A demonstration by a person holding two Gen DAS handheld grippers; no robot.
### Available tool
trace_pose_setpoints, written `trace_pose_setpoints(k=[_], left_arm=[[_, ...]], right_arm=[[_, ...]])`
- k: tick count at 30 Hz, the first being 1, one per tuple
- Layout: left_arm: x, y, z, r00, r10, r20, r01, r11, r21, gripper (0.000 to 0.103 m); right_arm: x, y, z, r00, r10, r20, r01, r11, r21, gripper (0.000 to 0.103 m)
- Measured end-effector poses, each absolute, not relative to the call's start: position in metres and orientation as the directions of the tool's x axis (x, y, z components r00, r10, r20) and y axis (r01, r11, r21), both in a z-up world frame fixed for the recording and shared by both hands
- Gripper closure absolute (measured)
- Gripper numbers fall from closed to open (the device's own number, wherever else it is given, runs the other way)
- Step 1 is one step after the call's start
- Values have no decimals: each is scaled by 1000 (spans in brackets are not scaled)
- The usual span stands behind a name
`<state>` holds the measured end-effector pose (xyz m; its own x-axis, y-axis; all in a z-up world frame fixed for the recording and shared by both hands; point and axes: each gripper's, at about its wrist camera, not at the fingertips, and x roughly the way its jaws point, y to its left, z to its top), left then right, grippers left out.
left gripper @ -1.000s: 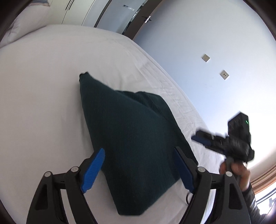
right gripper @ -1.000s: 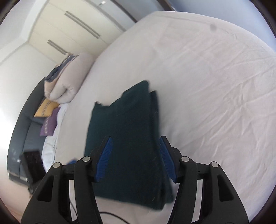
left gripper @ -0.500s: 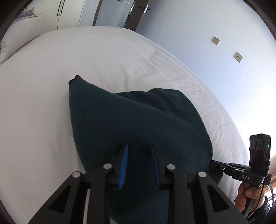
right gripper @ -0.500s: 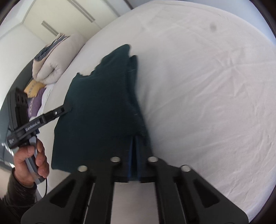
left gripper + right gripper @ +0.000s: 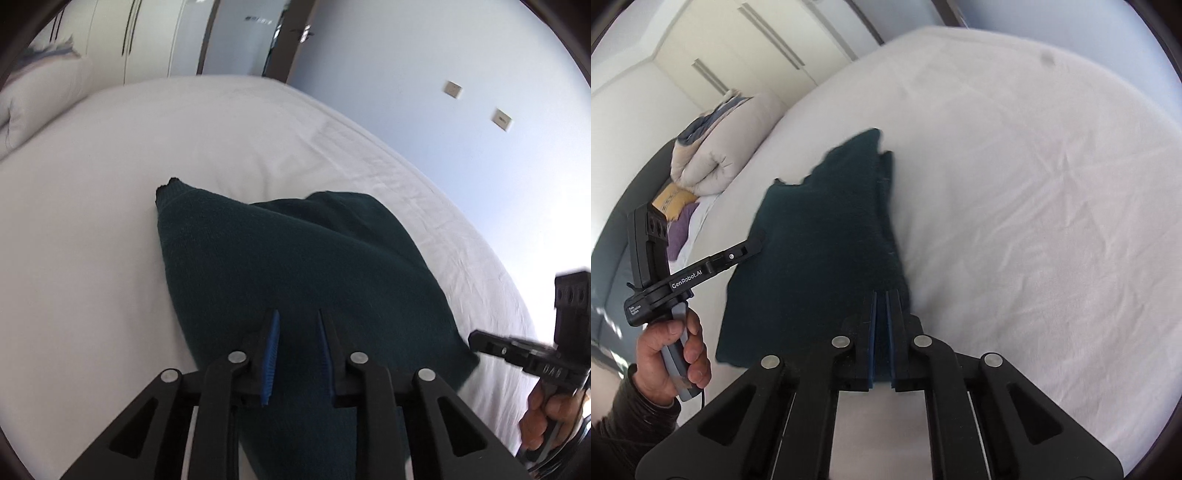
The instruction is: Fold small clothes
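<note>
A dark green knitted garment (image 5: 295, 266) lies folded on the white bed sheet (image 5: 92, 240); it also shows in the right wrist view (image 5: 820, 236). My left gripper (image 5: 295, 317) is shut on the garment's near edge, with cloth bunched between the blue pads. My right gripper (image 5: 882, 295) is shut on the garment's near right corner. The near edge is lifted off the sheet. Each gripper shows in the other's view: the right one at the lower right (image 5: 476, 338), the left one at the left (image 5: 757, 243).
The white bed sheet (image 5: 1034, 184) spreads wide to the right. Rolled bedding (image 5: 727, 144) and coloured cushions (image 5: 676, 206) lie at the bed's far left. A pillow (image 5: 40, 88), wardrobe doors (image 5: 155, 33) and a wall with sockets (image 5: 502, 120) are behind.
Both grippers came down from open above the garment and shut on its near edge. Since half a second ago the edge has lifted slightly and both grippers have shifted a little.
</note>
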<state>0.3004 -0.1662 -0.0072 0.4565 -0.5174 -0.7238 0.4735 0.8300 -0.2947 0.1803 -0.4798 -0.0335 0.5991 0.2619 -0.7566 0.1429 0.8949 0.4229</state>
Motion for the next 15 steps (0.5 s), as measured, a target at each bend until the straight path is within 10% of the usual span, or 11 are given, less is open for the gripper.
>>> trace_pose_setpoints(k=[11,14,15], left_arm=[[297,-175,-28,412,-514,-753,483,824,-298,77],[294,-151,-13,444,-567,-694,436,813,-385,43],[294,-139,-7,492,-560,-666,402,825,-397,15]], right_arm=[[180,-473,-59,515,319,-796,146,882,448,98],[174,-476,-36,551,311,-774,122,888,444,94],[172,-477,-25,574,315,-756,112,884,453,83]])
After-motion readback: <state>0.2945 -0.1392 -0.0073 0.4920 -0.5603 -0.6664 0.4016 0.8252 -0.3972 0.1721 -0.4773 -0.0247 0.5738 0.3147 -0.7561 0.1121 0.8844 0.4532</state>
